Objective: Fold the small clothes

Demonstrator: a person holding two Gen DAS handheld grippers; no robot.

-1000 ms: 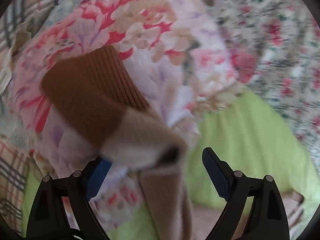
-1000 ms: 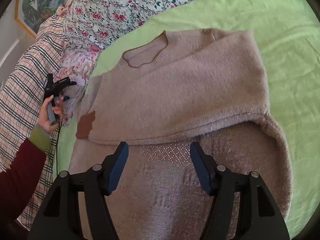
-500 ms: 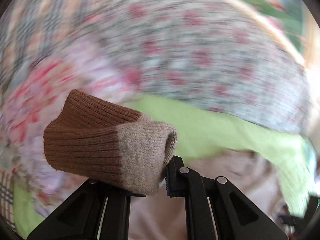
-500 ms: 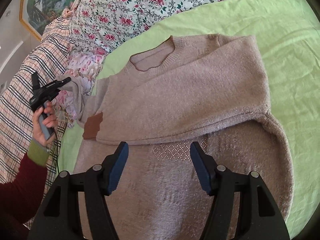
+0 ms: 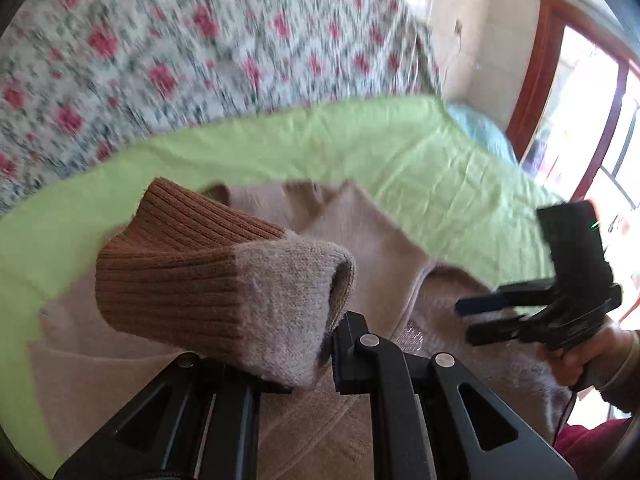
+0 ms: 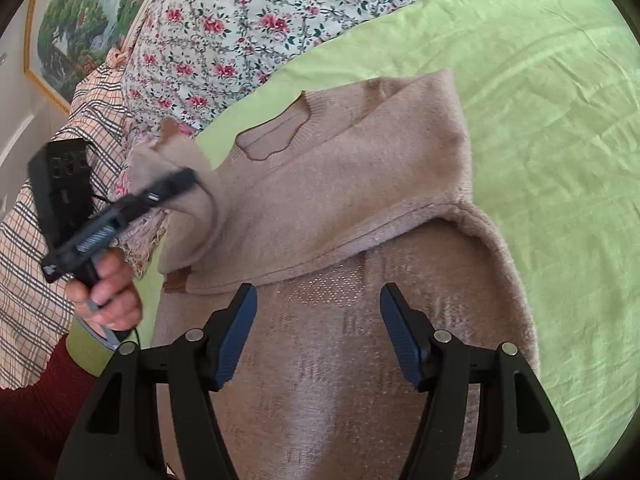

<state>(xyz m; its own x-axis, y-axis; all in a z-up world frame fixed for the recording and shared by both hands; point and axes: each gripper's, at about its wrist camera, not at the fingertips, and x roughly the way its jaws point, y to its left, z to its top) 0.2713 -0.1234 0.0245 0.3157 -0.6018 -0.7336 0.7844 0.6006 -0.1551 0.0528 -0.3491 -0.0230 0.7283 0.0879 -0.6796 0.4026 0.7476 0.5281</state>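
Clamped fingers on my left gripper (image 5: 296, 344) pinch the sleeve end of the beige sweater (image 5: 352, 248), its brown ribbed cuff (image 5: 180, 264) sticking out ahead of the jaws and lifted above the sweater's body, which lies on the green sheet (image 5: 420, 160). Beyond the sweater, the floral bedding (image 5: 160, 52) is smeared with motion blur, so I can't judge the sleeve's height over the knit. The pad contact itself is buried under the wool.

From the right wrist view, my right gripper (image 6: 316, 328) hangs with fingers spread wide, holding nothing, above the sweater's lower body (image 6: 340, 360). The other sleeve is already folded across the chest below the neckline (image 6: 272, 140). I judge the risk is the thick cuff slipping from the pinch, or the pulled sleeve dragging the shoulder and rumpling the finished fold. The hem is cut off behind my fingers.
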